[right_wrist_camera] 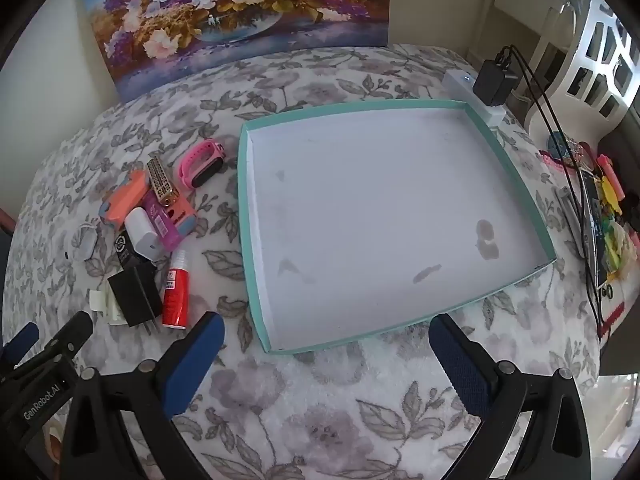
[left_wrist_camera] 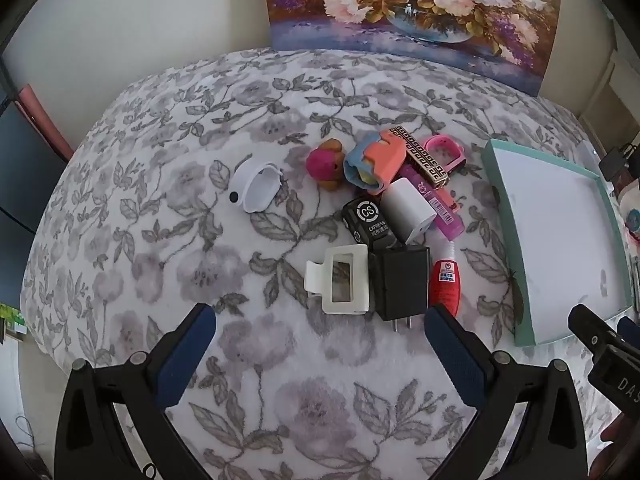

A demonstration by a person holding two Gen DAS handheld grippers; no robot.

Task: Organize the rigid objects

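Through the left wrist view, my left tool (left_wrist_camera: 320, 344) hung released, nothing between its pads, just near of the black charger (left_wrist_camera: 398, 280). The charger lay with its long axis near-to-far, prongs toward me, at the near edge of the pile, between a white hair clip (left_wrist_camera: 338, 280) and a red tube (left_wrist_camera: 445, 284).

Through the right wrist view, my right tool (right_wrist_camera: 326, 354) was also released, over the near rim of the empty teal tray (right_wrist_camera: 256, 280); the pile lay to its left, nearer my left tool.

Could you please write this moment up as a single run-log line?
left gripper: open, empty, above black charger | right gripper: open, empty, at teal tray near edge | tray: nothing inside | objects: piled on cloth
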